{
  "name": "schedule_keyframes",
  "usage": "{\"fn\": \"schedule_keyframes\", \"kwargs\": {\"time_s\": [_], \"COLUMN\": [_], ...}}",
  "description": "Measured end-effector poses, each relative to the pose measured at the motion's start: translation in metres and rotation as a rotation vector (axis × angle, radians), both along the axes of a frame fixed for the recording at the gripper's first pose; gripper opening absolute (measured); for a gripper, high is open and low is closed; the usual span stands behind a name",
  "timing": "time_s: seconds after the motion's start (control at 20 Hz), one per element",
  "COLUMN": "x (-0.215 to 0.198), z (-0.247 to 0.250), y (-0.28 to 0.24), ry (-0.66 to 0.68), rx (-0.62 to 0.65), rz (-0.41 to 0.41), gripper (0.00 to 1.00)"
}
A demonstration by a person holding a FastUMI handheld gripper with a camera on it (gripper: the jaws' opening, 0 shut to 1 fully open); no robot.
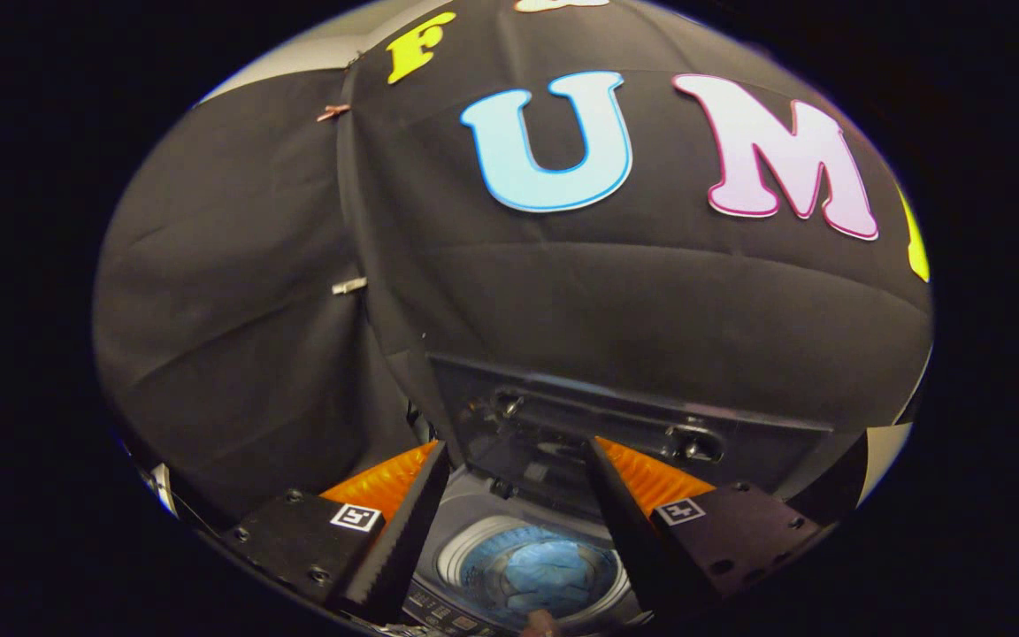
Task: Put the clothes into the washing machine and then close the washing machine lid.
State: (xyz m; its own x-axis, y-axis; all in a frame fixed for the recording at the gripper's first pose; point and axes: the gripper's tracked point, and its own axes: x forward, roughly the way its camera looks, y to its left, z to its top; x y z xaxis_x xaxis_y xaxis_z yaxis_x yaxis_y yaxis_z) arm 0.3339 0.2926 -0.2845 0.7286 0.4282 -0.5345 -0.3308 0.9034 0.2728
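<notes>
Black serrated fingers of the gripper [509, 522] are standing well apart, jaws spread wide and holding nothing; no cloth is caught between them and neither finger is pressing on anything. Orange ribbed backing is showing behind each finger, with a square marker tag on each black mount.

Between the fingers, toward 6 o'clock, the washing machine [474, 504] is sitting with its tub mouth open. Blue clothes [554, 571] are lying down inside the drum, ringed by the pale tub rim. By my reading, the loading step is done, and the open, empty jaws fit that.

Just beyond the fingertips, at 12 o'clock from the drum, the washing machine lid [616, 425] is standing raised, dark and glossy, leaning back toward the booth's black cloth wall. Two small fittings are showing along its crossbar. The gripper is pointing at the lid's underside, likely to hook or push it forward and down. The control panel strip is lying near 7 o'clock below the tub.
</notes>
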Motion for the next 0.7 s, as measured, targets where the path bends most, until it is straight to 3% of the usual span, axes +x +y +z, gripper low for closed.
{"fn": "schedule_keyframes", "kwargs": {"time_s": [0.2, 0.4, 0.7], "x": [0.028, 0.060, 0.087], "z": [0.029, 0.048, 0.013], "y": [-0.010, -0.045, -0.089], "ry": [-0.144, -0.275, -0.227], "rx": [0.028, -0.004, -0.116], "rz": [-0.052, -0.177, -0.322], "gripper": [1.00, 0.99, 0.99]}}
